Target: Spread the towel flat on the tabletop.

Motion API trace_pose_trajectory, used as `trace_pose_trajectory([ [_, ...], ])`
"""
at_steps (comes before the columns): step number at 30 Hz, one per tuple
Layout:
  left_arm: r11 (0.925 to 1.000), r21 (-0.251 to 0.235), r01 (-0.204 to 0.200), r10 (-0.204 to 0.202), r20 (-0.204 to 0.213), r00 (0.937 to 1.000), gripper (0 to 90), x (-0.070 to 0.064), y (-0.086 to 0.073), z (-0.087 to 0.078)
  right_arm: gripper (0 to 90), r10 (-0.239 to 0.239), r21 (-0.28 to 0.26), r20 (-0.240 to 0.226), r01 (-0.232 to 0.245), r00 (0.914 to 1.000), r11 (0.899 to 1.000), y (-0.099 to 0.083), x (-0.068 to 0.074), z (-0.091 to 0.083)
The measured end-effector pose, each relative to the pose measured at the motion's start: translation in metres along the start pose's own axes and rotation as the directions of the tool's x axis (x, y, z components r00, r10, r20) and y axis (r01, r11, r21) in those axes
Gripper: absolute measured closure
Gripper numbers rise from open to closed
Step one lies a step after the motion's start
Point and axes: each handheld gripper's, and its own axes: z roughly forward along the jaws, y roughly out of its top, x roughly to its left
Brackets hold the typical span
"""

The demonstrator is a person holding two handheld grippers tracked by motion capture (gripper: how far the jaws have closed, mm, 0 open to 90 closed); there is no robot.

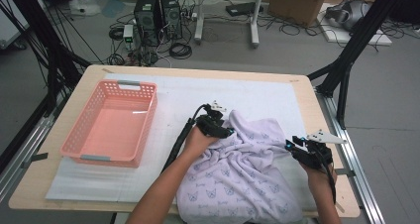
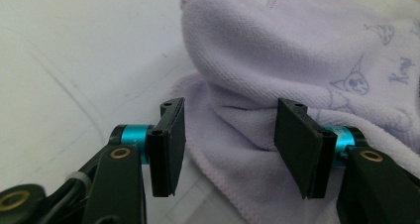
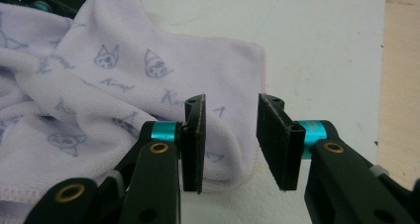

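While we hold both tools at the cloth, the scene reads so:
Towel: the lilac towel lies rumpled on the white mat, between our two grippers.
Left gripper: our left gripper has its jaws spread, a raised fold of towel standing between them, against the right jaw.
Right gripper: our right gripper gapes too, the towel's corner just behind its left jaw, bare mat beyond the right one.
Basket: the pink basket sits well off to the left of our left gripper.
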Motion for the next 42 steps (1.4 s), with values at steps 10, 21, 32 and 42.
trace_pose_trajectory([
  [10,0.9993,0.021,0.031,-0.031,0.002,0.9995,83.9,-0.007,-0.002,0.002,63.3,0.023,-0.002,-0.004,-0.023,0.9997,1.0,-0.002,-0.003,-0.001],
  [21,0.9793,-0.111,0.17,-0.183,-0.122,0.9755,89.5,0.05,-0.027,-0.055,63.2,0.021,-0.003,-0.023,-0.021,0.9995,1.0,0.001,0.002,0.005],
  [32,0.9991,-0.03,0.03,-0.031,-0.026,0.9992,50.1,0.007,-0.017,-0.006,63.2,0.017,-0.001,-0.027,-0.017,0.9995,1.0,0.002,0.006,0.007],
  [42,0.9999,0.008,0.009,-0.008,-0.102,0.9947,86.3,0.001,-0.011,-0.006,63.2,0.027,-0.005,-0.027,-0.027,0.9993,1.0,0.001,0.003,0.006],
])
